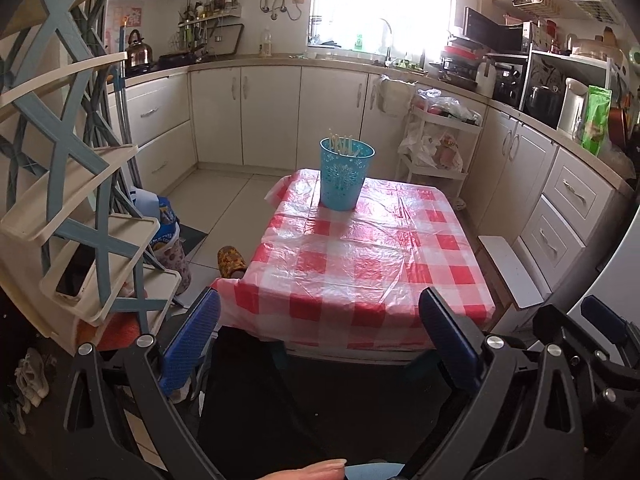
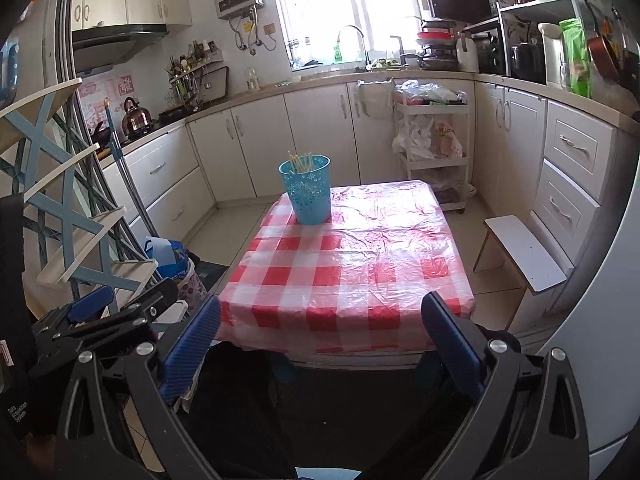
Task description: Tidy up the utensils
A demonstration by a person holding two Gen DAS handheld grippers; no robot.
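A blue perforated holder cup (image 1: 346,174) stands upright at the far end of a table with a red-and-white checked cloth (image 1: 360,264). Several pale chopsticks (image 1: 342,144) stick up out of it. The cup (image 2: 308,190), the chopsticks (image 2: 301,162) and the cloth (image 2: 360,264) also show in the right wrist view. My left gripper (image 1: 320,340) is open and empty, held before the table's near edge. My right gripper (image 2: 320,344) is open and empty, beside the left one, also short of the near edge.
A cream and blue tiered rack (image 1: 76,208) stands close on the left. A small white stool (image 2: 524,252) sits right of the table by the drawers. A white trolley with bags (image 2: 434,136) stands behind the table. A slipper (image 1: 231,262) lies on the floor.
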